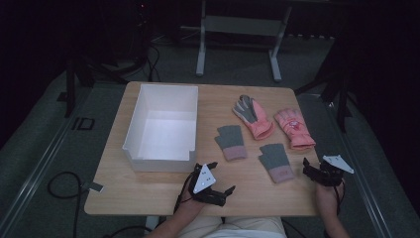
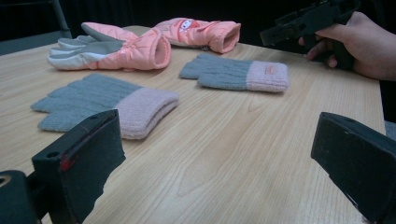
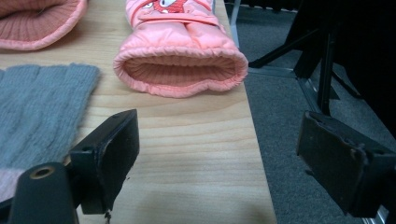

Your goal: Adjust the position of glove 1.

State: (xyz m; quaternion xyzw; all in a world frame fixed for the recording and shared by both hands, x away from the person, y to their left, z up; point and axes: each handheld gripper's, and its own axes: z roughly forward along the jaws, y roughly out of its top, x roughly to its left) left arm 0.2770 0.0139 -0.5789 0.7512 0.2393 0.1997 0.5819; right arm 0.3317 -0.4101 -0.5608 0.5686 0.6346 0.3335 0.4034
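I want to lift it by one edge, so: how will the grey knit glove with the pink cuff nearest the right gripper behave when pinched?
The grey knit glove lies flat and thin on the table, so it is probably floppy and would drape from a pinch. Its ribbed knit looks grippy, unlikely to slip. Pushed, it would likely bunch rather than slide cleanly.

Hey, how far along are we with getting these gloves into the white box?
Nothing looks done: the white box is empty. All four gloves lie on the table: two grey knit ones and two pink ones. Nothing is in hand; the left gripper and right gripper hover near the front edge with jaws open and empty. Presumably every glove remains to be moved.
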